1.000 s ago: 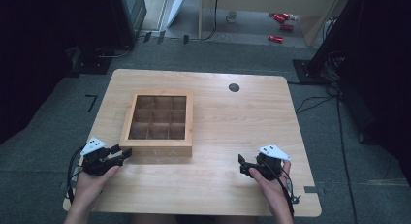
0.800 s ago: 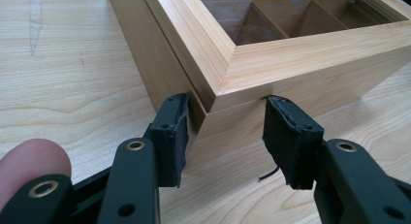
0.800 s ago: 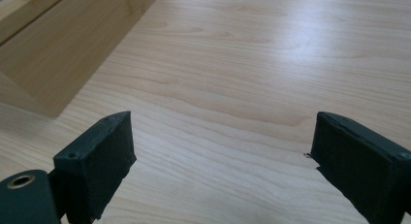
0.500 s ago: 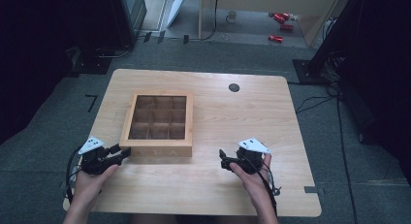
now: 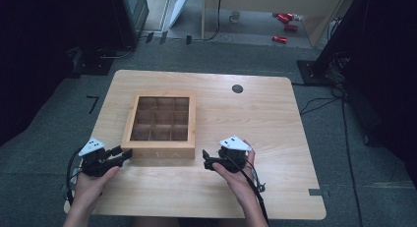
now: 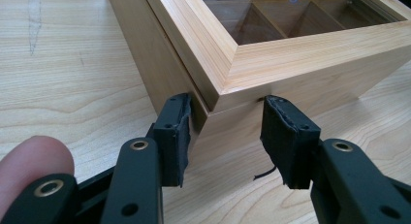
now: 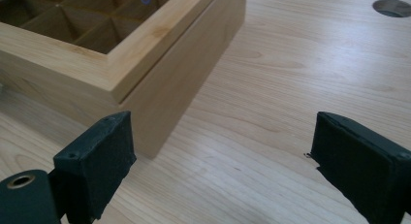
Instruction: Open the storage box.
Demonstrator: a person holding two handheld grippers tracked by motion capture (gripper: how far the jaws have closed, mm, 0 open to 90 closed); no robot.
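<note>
A light wooden box [image 5: 160, 149] with a glass lid and a grid of compartments sits left of the table's middle. My left gripper [image 5: 123, 157] is at its front left corner. In the left gripper view the box's corner [image 6: 223, 95] lies between the open jaws of the left gripper [image 6: 228, 136], with one pad [image 6: 177, 134] against the side wall. My right gripper [image 5: 207, 159] is at the front right corner. In the right gripper view the right gripper [image 7: 228, 166] stands wide open, the box [image 7: 160, 35] just ahead of its left pad [image 7: 97, 161].
The wooden table [image 5: 275, 128] has a round cable hole [image 5: 237, 88] at the back, also in the right gripper view [image 7: 390, 6]. A cable [image 5: 253, 183] trails from the right gripper. Red items [image 5: 284, 18] lie on the floor beyond the table.
My right gripper has moved left across the table, from near the right edge to the box's front right corner. The left gripper has edged slightly toward the box.
</note>
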